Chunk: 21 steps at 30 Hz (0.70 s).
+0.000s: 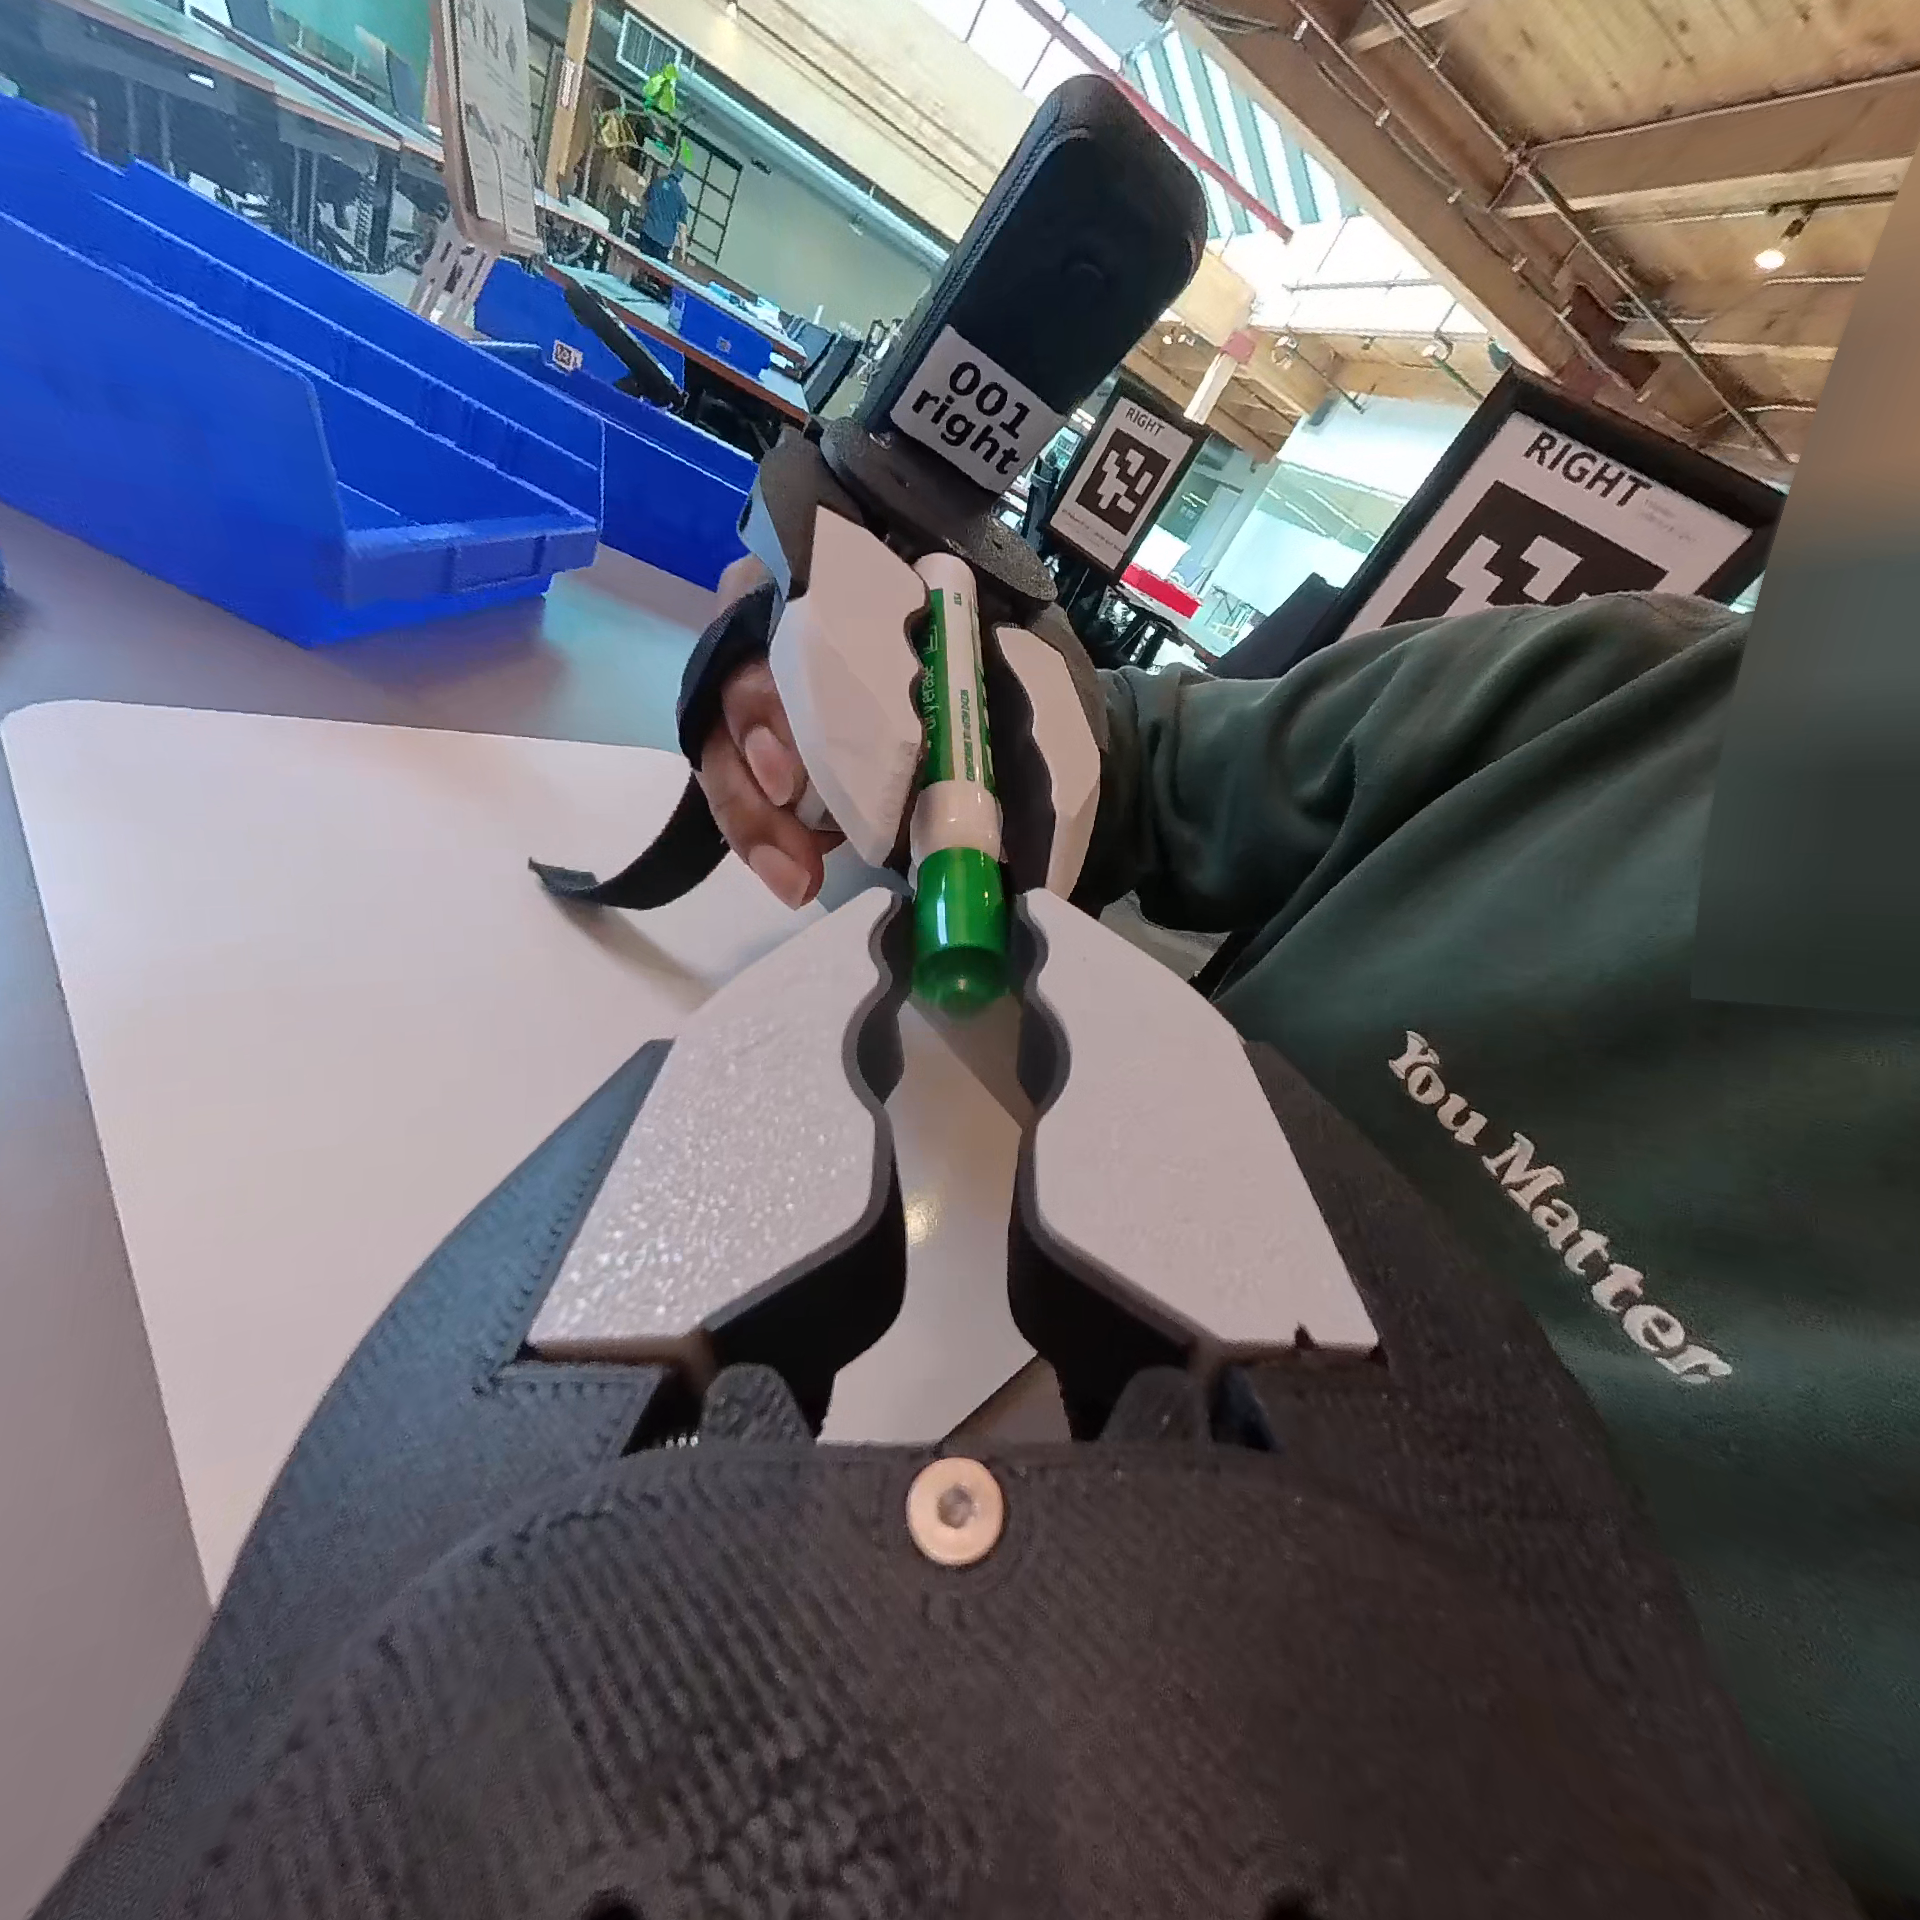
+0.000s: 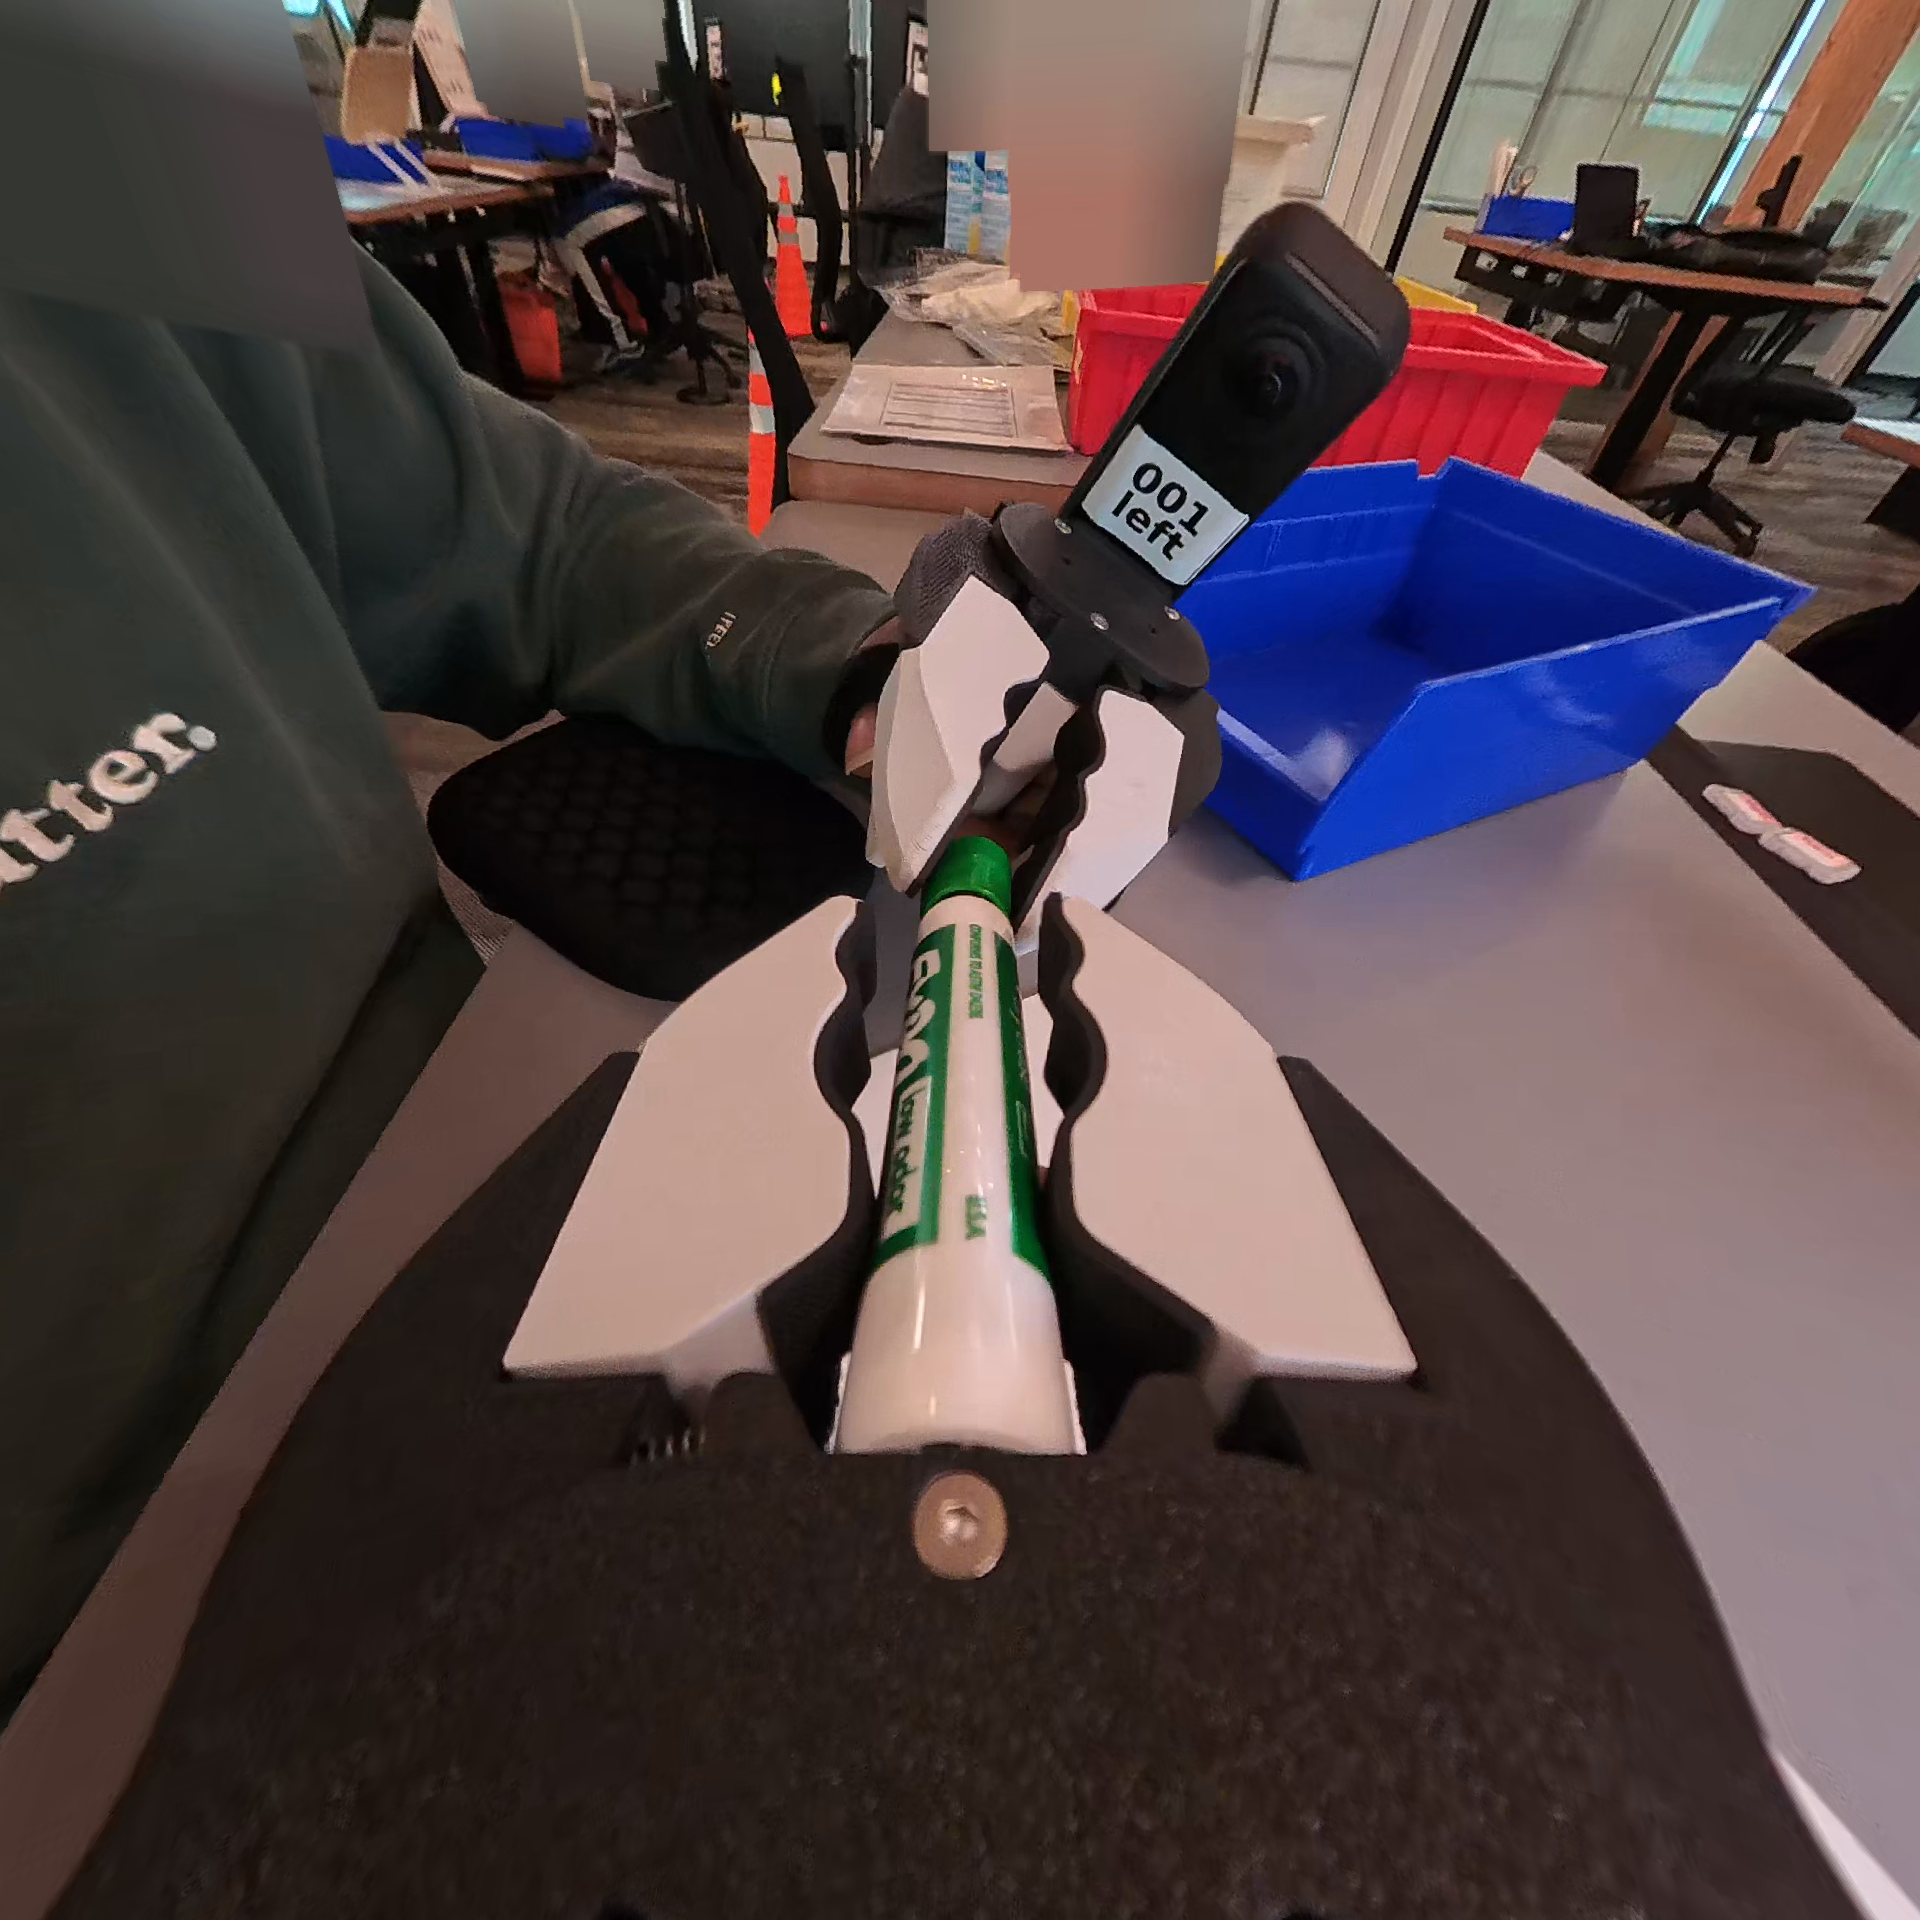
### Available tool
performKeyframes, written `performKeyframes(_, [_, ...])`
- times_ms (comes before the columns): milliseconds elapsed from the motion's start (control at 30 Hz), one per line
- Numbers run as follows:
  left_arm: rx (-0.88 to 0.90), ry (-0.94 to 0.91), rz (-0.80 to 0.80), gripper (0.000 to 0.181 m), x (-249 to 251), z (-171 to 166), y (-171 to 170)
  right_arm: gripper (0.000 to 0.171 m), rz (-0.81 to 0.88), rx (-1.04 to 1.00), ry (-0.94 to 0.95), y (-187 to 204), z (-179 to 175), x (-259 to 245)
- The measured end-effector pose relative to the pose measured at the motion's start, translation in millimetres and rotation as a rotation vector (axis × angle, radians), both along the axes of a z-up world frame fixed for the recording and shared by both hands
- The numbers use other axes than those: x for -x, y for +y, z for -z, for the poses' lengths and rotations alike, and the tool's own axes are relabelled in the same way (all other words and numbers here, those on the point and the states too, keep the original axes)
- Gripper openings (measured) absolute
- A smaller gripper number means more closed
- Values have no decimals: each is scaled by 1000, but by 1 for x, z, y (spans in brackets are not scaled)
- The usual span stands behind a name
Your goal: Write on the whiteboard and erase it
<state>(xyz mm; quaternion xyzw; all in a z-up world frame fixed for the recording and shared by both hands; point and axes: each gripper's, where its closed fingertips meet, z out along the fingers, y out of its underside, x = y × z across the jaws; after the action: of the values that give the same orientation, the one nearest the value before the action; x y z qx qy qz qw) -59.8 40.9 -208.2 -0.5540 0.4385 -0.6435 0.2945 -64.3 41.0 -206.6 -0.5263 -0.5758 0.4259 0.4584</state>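
A green dry-erase marker [image 2: 956,1195] is clamped along its white body in my right gripper [image 2: 951,914]. Its green cap [image 2: 966,868] points away into my left gripper [image 2: 977,883]. In the left wrist view my left gripper [image 1: 958,914] has its fingertips closed around the green cap [image 1: 956,935]. My right gripper [image 1: 961,857] comes down from above with the marker body [image 1: 956,707] in it. The white whiteboard [image 1: 312,935] lies flat on the grey table, to the left of and under both grippers. I see no marks on it.
Blue bins [image 1: 260,436] stand beyond the whiteboard; one blue bin [image 2: 1455,707] sits behind the left gripper, with a red bin [image 2: 1455,384] farther back. A person's green sleeve [image 1: 1455,831] fills the right. A black strap [image 1: 644,862] hangs onto the board. Small white pieces [image 2: 1787,842] lie on a black mat. Less than 4 cm separates the two grippers' tips.
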Motion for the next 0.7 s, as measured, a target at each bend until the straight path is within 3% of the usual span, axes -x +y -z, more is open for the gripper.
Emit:
performKeyframes(100, [-45,0,-17,18,6,-6,3,31,-5,-23,11,1,-8,-2])
performKeyframes(133, [-43,-21,-104,18,22,-10,21,31,9,-14,70,6,-22,-12])
performKeyframes(167, [-13,-72,-185,18,47,-19,41,31,58,11,168,18,-46,-36])
performKeyframes(233, [-151,-15,-278,18,73,-15,50,31,192,-73,201,37,-71,-87])
performKeyframes(333, [-186,7,-271,18,58,-10,45,32,251,-96,115,37,-63,-104])
performKeyframes(500, [-190,92,-314,18,45,20,58,33,232,-36,97,38,-44,-89])
performKeyframes(700, [-168,77,-347,18,49,29,60,34,193,11,85,43,-34,-64])
